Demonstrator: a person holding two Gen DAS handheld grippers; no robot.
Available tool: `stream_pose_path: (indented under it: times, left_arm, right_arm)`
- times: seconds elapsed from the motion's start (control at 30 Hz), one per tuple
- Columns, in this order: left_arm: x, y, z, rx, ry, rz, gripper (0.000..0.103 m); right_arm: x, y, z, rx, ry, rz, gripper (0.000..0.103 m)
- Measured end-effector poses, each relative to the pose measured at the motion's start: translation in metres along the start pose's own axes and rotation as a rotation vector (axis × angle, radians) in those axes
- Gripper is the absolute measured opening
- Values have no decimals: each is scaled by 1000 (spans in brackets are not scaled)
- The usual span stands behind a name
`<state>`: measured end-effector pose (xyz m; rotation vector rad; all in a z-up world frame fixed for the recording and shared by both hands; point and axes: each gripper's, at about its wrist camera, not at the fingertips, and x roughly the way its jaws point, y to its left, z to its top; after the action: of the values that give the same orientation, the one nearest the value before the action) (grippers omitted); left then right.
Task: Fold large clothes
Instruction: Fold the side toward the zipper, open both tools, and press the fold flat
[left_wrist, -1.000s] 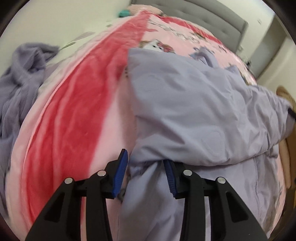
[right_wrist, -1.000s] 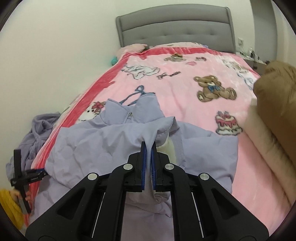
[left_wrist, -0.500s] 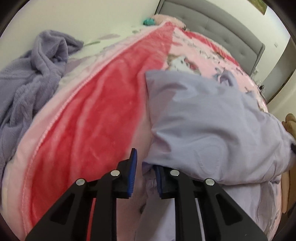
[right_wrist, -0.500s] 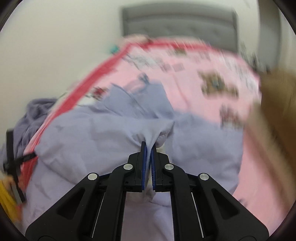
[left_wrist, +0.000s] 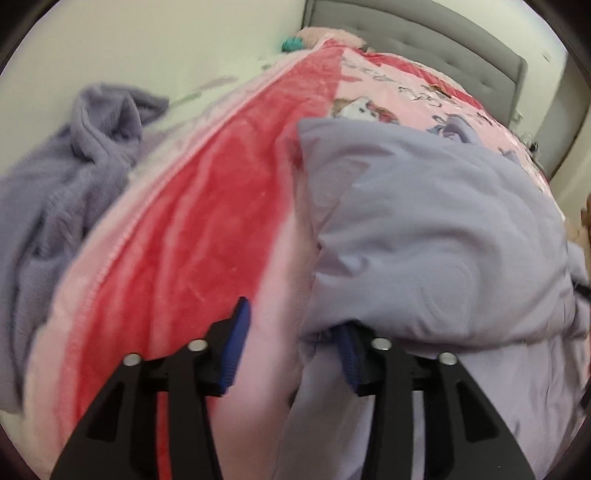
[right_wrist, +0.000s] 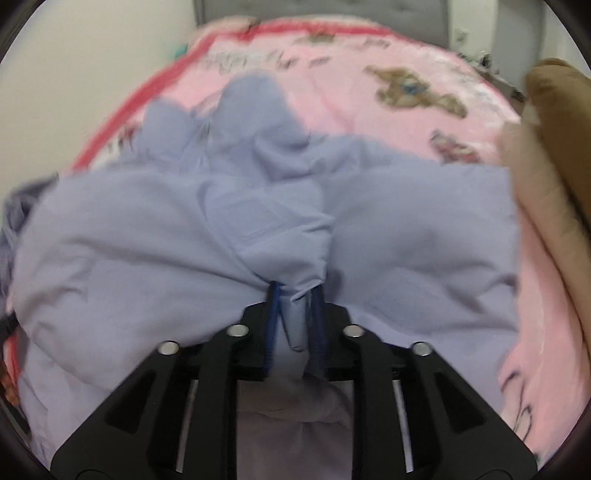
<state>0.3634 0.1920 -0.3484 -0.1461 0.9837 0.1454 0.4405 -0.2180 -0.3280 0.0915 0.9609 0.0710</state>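
Now both grippers' jaws have just parted, loosing the lilac garment (right_wrist: 369, 229) onto the bed.

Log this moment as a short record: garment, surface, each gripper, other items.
garment: lilac jacket, folded over on itself, lying on the bed
surface: pink cartoon blanket with a red border
left gripper: jaws have just been opening; apart, jacket edge by one pad only
right gripper: jaws have just been opening; a fold of fabric between them, no longer pinched
other items: purple fleece beside the bed; tan cushion at the right; grey headboard
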Motion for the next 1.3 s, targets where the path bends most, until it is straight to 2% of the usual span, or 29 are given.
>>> stream_pose_path:
  times: [0.03, 0.07, 0.1, 0.17, 0.23, 0.27, 0.33, 0.43, 0.53, 0.6, 0.67, 0.77, 0.83, 1.0, 1.1, 1.2, 1.3]
  left_arm:
    - [-7, -1, -3, 17, -16, 12, 53]
    - [-18, -2, -9, 39, -39, 31, 61]
    - [-25, -4, -13, 52, -54, 47, 69]
    - [-44, -8, -23, 79, -90, 70, 76]
    - [-66, -18, -28, 111, -133, 79, 76]
    - [-77, -25, -23, 110, -161, 66, 76]
    - [-85, -39, -3, 101, -179, -11, 77]
    - [-69, -65, 42, 101, -174, -133, 78]
    - [-40, -93, 78, 153, -176, -110, 78]
    - [-13, -107, 95, 174, -118, -90, 78]
    - [14, -110, 105, 145, -50, -89, 78]
    - [39, -109, 101, 140, 0, -78, 78]
    - [49, -106, 95, 158, 10, -82, 78]
    - [63, -106, 88, 173, 12, -99, 79]
    - [66, -108, 86, 174, 15, -88, 79]
    - [65, -111, 86, 190, 10, -74, 79]
    - [50, -117, 85, 221, -10, -36, 79]
  right_arm:
    - [-18, -4, -3, 15, -77, 28, 44]
    - [-34, -8, -6, 11, -141, 59, 50]
    - [-43, -9, -8, -1, -174, 77, 50]
    - [-63, -7, -13, -39, -205, 97, 45]
    - [-75, -4, -14, -72, -211, 153, 36]
    - [-78, -2, -13, -91, -211, 169, 35]
    - [-75, 9, -6, -142, -200, 159, 35]
    - [-58, 28, 9, -182, -174, 136, 35]
    - [-41, 39, 20, -183, -154, 141, 35]
    - [-27, 47, 24, -193, -127, 127, 35]
    - [-13, 51, 27, -212, -109, 100, 35]
    - [5, 47, 28, -199, -97, 37, 34]
    - [24, 38, 29, -157, -33, 47, 34]
    - [45, 39, 24, -192, 13, 7, 32]
    - [53, 41, 21, -208, 20, -2, 32]
    - [54, 35, 19, -180, 17, 36, 32]
    - [42, 33, 20, -167, -20, 45, 36]
